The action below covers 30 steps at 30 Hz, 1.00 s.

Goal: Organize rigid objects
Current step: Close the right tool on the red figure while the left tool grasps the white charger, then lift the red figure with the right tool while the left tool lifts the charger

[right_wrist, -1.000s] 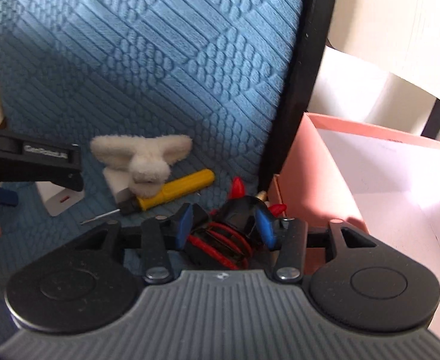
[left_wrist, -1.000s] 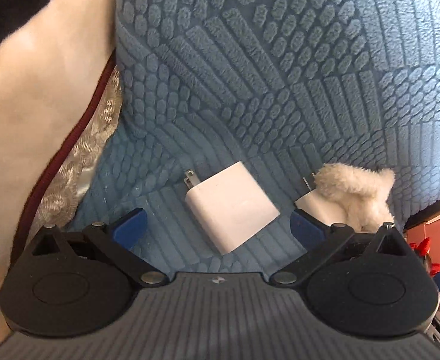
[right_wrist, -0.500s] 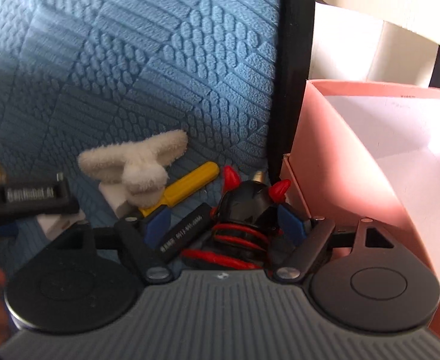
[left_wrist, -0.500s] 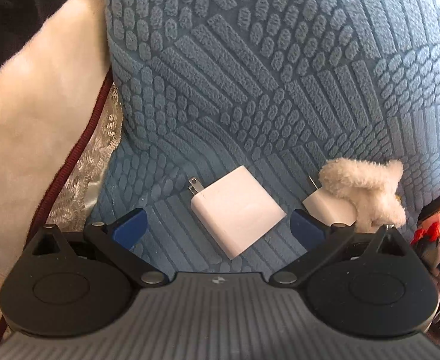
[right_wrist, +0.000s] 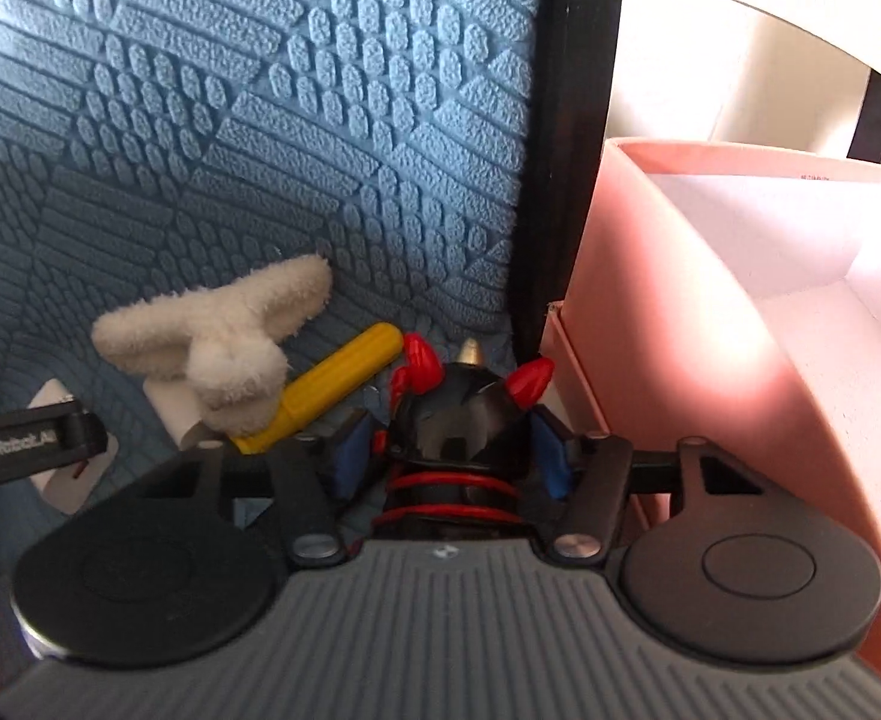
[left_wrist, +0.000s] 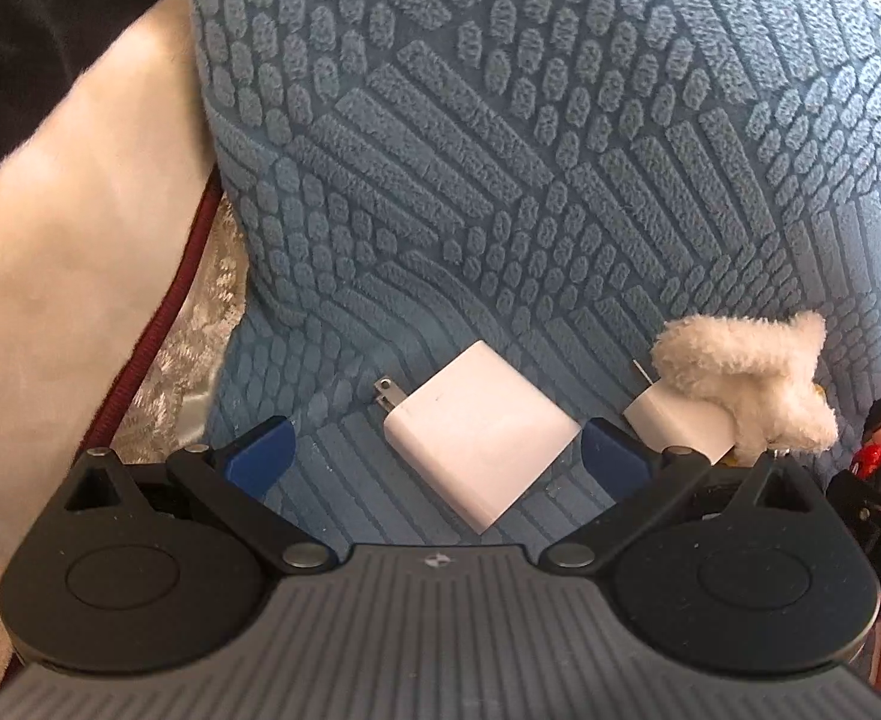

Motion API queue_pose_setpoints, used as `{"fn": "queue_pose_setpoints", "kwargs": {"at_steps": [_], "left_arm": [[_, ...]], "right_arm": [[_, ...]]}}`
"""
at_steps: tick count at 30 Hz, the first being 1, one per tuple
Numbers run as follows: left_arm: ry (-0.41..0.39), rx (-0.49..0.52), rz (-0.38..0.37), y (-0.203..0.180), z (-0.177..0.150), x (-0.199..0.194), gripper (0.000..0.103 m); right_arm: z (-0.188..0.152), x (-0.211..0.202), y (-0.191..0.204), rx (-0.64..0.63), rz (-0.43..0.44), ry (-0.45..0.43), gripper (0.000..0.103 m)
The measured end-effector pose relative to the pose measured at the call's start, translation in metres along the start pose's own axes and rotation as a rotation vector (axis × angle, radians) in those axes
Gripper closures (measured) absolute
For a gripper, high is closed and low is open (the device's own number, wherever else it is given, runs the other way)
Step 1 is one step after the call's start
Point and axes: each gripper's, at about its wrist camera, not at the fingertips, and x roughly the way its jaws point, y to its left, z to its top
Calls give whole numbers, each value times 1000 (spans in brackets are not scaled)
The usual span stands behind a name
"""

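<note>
Right claw [right_wrist: 449, 450]: its blue pads flank the black toy with red horns and red coils [right_wrist: 461, 414]. The jaws have just been closing and now stand at roughly half span with the toy between them; whether the pads already press its sides cannot be told from this view. The toy lies at the edge of the blue textured cover [right_wrist: 260, 120], hard against the dark frame [right_wrist: 566, 150] and just beside the pink box [right_wrist: 680, 312], which is judged the likely destination for rigid items.

Left claw [left_wrist: 434, 459]: spread wide and empty, straddling the large white charger [left_wrist: 479, 441] without touching it, evidently staged for the next pick.

A small white plug [left_wrist: 674, 426] sits partly under a fluffy cream toy [left_wrist: 746, 378]. A yellow-handled screwdriver [right_wrist: 332, 378] lies beside them, its shaft hidden. These rigid items remain unsorted on the cover.
</note>
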Motion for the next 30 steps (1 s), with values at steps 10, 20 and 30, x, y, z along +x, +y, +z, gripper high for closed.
{"fn": "queue_pose_setpoints", "kwargs": {"at_steps": [10, 20, 30], "left_arm": [[-14, 84, -1, -25, -18, -5, 19], [-5, 36, -66, -15, -25, -27, 38], [5, -28, -127, -5, -57, -80, 43]], "right_arm": [[-3, -35, -11, -100, 118, -75, 44], [-19, -82, -16, -243, 204, -148, 44], [-39, -113, -14, -303, 242, -122, 44]]}}
